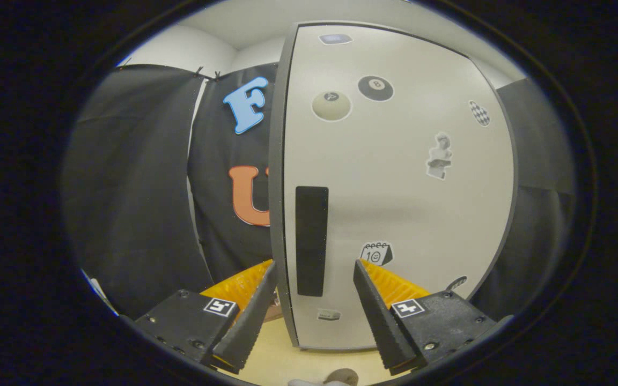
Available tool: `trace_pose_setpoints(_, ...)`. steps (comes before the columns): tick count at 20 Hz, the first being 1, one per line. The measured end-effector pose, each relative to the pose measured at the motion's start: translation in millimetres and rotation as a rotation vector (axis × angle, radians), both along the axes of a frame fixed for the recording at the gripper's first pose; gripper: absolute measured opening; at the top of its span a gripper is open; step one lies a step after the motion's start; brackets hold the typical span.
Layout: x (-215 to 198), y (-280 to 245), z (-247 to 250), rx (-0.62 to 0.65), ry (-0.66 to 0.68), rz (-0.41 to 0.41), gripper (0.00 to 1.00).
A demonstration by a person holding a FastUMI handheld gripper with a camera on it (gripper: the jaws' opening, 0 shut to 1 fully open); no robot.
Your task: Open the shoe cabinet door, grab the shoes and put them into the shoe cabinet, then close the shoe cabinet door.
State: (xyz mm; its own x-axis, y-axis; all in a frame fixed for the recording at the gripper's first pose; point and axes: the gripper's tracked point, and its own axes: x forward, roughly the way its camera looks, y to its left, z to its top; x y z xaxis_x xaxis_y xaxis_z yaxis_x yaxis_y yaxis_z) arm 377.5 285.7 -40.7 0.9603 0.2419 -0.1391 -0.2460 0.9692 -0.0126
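Note:
The shoe cabinet door (395, 187) is a tall pale panel with several stickers, standing upright close ahead of me. Its dark vertical recessed handle (311, 241) lies near the door's left edge (277, 187). My gripper (314, 265) is open, its two fingers set wide apart. The handle and the door's left edge sit between the fingers, just ahead of the tips; neither finger touches them. I cannot tell whether the door is fully closed.
The black cloth booth wall (142, 187) hangs to the left of and behind the cabinet, and more dark cloth stands to its right. A pale wooden floor (287, 359) runs under the cabinet's base. A small pale object (336, 378) lies on the floor just below the fingers.

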Motion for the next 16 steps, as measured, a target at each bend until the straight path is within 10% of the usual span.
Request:
trace_pose_setpoints(7,27,8,-7,0.016,0.013,-0.028,0.86)
trace_pose_setpoints(12,32,15,-18,0.022,0.045,-0.021,0.38)
trace_pose_setpoints(16,28,14,-18,0.013,0.051,-0.007,0.3)
